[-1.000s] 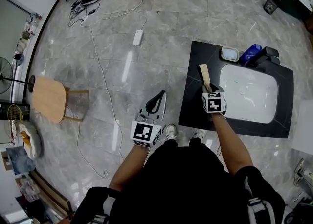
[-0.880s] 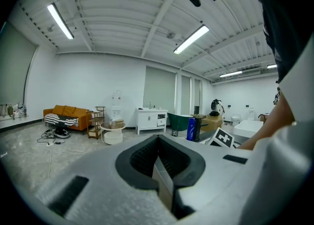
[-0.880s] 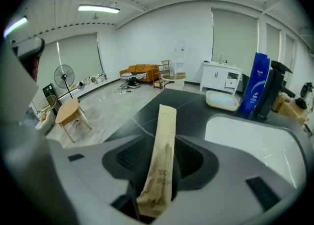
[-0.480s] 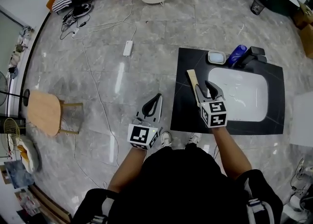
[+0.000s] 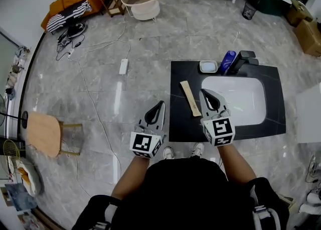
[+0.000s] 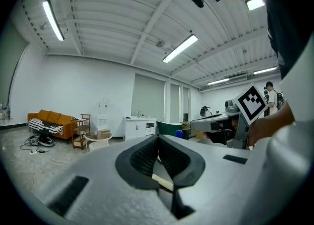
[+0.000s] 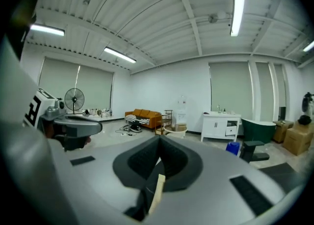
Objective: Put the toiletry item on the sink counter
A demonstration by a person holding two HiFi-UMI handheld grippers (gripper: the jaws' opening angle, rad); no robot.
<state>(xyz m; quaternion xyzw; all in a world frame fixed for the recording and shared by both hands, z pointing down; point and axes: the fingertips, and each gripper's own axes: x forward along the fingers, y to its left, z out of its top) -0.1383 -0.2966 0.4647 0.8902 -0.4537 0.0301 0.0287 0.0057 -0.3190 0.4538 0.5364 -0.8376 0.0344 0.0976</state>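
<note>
The toiletry item [image 5: 190, 98] is a flat beige stick. It lies loose on the black sink counter [image 5: 178, 123], left of the white basin [image 5: 235, 98]. My right gripper [image 5: 202, 92] hovers just right of it, jaws shut with nothing between them. In the right gripper view the jaws meet at the tip [image 7: 159, 138], and a beige strip [image 7: 157, 190] shows through the gap below. My left gripper [image 5: 161, 103] hangs over the floor beside the counter's left edge, shut and holding nothing [image 6: 158, 137].
A black faucet [image 5: 244, 59], a blue bottle [image 5: 228, 61] and a soap dish [image 5: 208, 66] stand at the counter's far edge. On the grey tiled floor are a power strip [image 5: 123, 66] with cables and a wooden stool [image 5: 44, 132].
The right gripper let go of the beige item, drew back toward me and shut. The item stays flat on the counter. The left gripper has barely moved.
</note>
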